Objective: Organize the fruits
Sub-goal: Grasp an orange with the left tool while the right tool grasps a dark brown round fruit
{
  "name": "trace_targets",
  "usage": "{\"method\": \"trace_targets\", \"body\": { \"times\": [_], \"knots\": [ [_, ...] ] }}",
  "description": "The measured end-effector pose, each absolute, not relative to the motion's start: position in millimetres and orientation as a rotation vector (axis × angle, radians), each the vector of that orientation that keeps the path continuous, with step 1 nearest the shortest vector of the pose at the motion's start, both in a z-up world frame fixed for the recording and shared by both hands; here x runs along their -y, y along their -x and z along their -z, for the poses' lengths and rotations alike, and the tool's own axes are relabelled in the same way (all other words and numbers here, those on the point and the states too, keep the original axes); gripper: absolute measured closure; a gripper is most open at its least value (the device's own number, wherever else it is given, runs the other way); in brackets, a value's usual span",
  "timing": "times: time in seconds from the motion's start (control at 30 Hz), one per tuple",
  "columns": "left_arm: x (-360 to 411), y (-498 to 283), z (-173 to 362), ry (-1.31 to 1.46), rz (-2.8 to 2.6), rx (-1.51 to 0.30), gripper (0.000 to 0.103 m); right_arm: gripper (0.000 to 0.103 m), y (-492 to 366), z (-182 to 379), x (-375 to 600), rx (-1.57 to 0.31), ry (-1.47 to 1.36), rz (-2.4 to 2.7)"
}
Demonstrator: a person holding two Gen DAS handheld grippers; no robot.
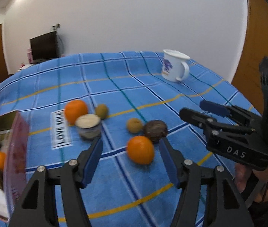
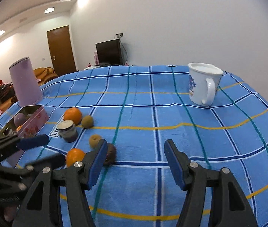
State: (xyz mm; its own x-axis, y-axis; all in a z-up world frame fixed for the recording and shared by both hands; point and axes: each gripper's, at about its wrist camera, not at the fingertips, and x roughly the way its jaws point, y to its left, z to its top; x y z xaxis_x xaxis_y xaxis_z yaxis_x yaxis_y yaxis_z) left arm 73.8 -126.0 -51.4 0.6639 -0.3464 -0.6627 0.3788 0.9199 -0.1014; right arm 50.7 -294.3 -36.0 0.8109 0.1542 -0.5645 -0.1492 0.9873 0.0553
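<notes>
Loose fruits lie on a blue plaid cloth (image 1: 134, 87). My left gripper (image 1: 131, 147) is open, its jaws around a near orange (image 1: 140, 149) without touching it. Behind it lie a dark brown fruit (image 1: 155, 130) and a tan fruit (image 1: 134, 125). Farther left are a second orange (image 1: 75, 111), a kiwi (image 1: 101, 111) and a small jar (image 1: 88, 126). A pink tin (image 1: 1, 151) at the left holds an orange and other fruit. My right gripper (image 2: 134, 147) is open and empty over bare cloth, right of the dark fruit (image 2: 111, 154).
A white mug (image 2: 203, 83) stands at the far right of the cloth. A tall lilac canister (image 2: 25, 81) stands behind the pink tin (image 2: 33, 123). A "LOVE YOU" label (image 1: 61, 130) is sewn on the cloth. A TV and doors are in the background.
</notes>
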Motion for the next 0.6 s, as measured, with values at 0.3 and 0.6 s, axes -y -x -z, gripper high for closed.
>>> {"method": "trace_targets", "body": {
  "times": [0.3, 0.6],
  "knots": [
    [142.6, -97.0, 74.0, -0.044, 0.473, -0.849, 0.064, 0.039, -61.2, 41.6, 303.0, -0.648, -0.031, -0.188],
    [102.0, -84.6, 63.2, -0.038, 0.429, -0.812, 0.065, 0.039, -68.3, 44.9, 270.0, -0.699, 0.055, -0.266]
  ]
}}
